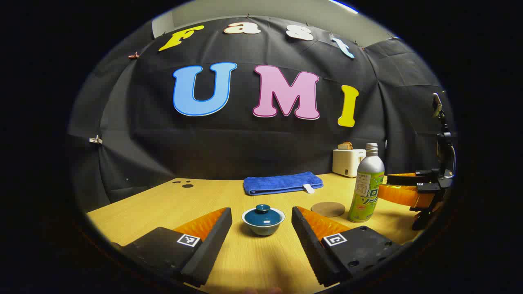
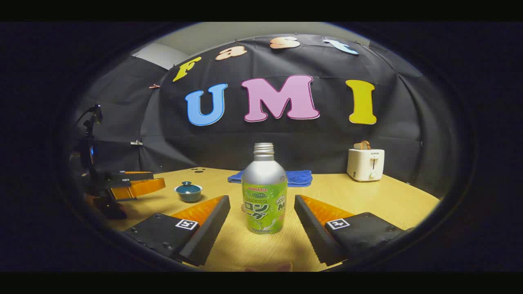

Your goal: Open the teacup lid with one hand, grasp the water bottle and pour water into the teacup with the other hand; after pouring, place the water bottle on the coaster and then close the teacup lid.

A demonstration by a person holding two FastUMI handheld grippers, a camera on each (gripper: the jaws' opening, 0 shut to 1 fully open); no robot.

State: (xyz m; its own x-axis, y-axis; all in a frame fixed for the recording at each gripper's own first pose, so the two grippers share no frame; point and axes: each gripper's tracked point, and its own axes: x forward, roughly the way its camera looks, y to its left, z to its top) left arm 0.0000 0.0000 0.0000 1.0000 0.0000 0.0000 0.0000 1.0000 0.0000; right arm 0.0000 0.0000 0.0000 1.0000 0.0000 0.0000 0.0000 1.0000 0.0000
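Observation:
A small blue teacup with its domed lid on stands on the wooden table, straight ahead of my open left gripper and just beyond its fingertips. The same teacup sits at the left in the right gripper view. A silver bottle with a green label, cap off, stands upright between the fingers of my open right gripper, not touched. That bottle is at the right in the left gripper view, with a round brown coaster lying to its left.
A folded blue towel lies toward the back of the table. A white toaster holding bread stands at the back right. The other gripper hovers right of the bottle; a stand with a device rises behind it.

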